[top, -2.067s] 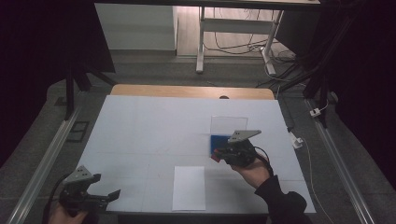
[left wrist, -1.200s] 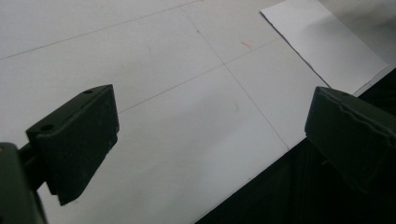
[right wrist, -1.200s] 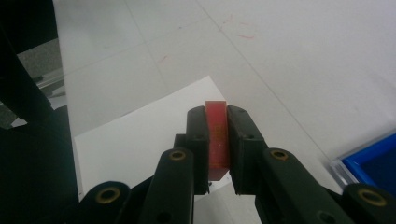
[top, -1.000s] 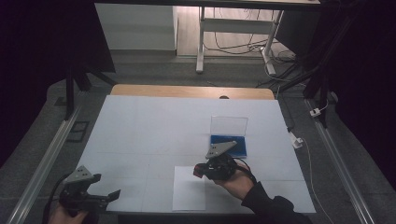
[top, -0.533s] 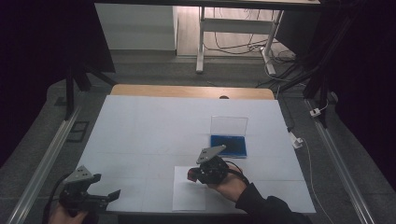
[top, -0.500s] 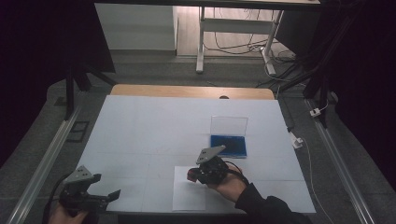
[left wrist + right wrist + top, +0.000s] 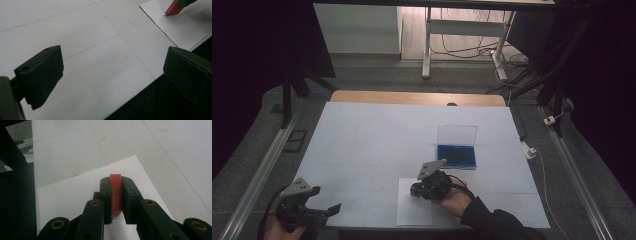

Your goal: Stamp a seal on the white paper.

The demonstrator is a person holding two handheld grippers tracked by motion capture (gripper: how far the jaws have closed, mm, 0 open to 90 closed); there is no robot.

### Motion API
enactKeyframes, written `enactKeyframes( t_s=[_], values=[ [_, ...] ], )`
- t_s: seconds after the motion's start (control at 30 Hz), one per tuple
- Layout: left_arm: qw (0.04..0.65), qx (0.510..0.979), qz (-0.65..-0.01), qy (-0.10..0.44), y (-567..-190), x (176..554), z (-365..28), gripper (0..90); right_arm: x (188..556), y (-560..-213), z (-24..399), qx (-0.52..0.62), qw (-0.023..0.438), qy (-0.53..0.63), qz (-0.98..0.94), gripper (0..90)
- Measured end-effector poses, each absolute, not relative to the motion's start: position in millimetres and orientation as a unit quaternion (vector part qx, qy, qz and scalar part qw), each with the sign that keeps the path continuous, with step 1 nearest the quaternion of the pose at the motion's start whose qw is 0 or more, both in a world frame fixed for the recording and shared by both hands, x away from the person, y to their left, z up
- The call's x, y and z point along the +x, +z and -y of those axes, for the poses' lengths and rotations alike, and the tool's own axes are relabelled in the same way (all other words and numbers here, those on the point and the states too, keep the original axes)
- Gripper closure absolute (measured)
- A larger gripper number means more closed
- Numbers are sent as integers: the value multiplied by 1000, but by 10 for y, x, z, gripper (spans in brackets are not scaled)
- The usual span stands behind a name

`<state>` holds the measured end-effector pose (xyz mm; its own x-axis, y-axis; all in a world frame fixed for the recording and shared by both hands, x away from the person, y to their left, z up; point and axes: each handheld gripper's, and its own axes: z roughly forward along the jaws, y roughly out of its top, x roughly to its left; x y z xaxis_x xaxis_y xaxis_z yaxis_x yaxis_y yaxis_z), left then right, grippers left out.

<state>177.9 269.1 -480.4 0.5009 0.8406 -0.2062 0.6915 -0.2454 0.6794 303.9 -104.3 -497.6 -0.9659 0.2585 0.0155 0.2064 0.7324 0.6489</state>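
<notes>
- High view, left to right: we see the left gripper [image 7: 312, 210] at the near left corner of the table [image 7: 362, 135], in the same place as in the earlier pictures. Its jaws stand wide apart with nothing between them; the left gripper view confirms this, with bare table surface showing in the gap.
- At the near centre lies the white paper sheet [image 7: 414, 202]. The right gripper [image 7: 414, 189] has moved from beside the blue case [image 7: 457, 155], further right and farther away, to a position over the far part of the sheet.
- We judge from this move that the carry step is nearly complete and that the red block [image 7: 116, 192] is about to be pressed or set on the sheet. It resembles a stamp, though we cannot tell this for certain.
- Right gripper view: the jaws are clamped on the red block from both sides. In the left gripper view, the tip of the block looks to be touching or just above the sheet; we cannot tell which.
- Orientation: the long axis of the block runs along the jaws. Its free end points forward and down toward the sheet, to the left in the high view.
- The blue case stands open, right of centre, with its clear lid raised on the far side.
</notes>
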Motion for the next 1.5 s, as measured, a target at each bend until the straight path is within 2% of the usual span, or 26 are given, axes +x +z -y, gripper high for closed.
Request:
enactKeyframes(
  t_s=[0.57, 0.83, 1.23, 1.33, 1.43, 1.5],
  values=[
    [370, 783, -490, 100, -4804, 1784, -2689, 35, 2997, -5043, 1051, 122, 42, 346, -929, 809],
    [369, 783, -490, 99, -4805, 1788, -2687, 36, 2889, -5033, 997, 102, 80, 330, -935, 809],
    [370, 782, -492, 98, -4806, 1790, -2692, 36, 3077, -5072, 1092, 147, 9, 359, -922, 811],
    [370, 782, -492, 97, -4806, 1792, -2693, 36, 3037, -5070, 1074, 137, 23, 357, -924, 810],
    [370, 782, -492, 97, -4806, 1792, -2691, 36, 2961, -5052, 1041, 118, 55, 341, -931, 810],
    [370, 782, -492, 97, -4805, 1792, -2692, 36, 2961, -5055, 1039, 121, 54, 344, -930, 809]
  ],
)
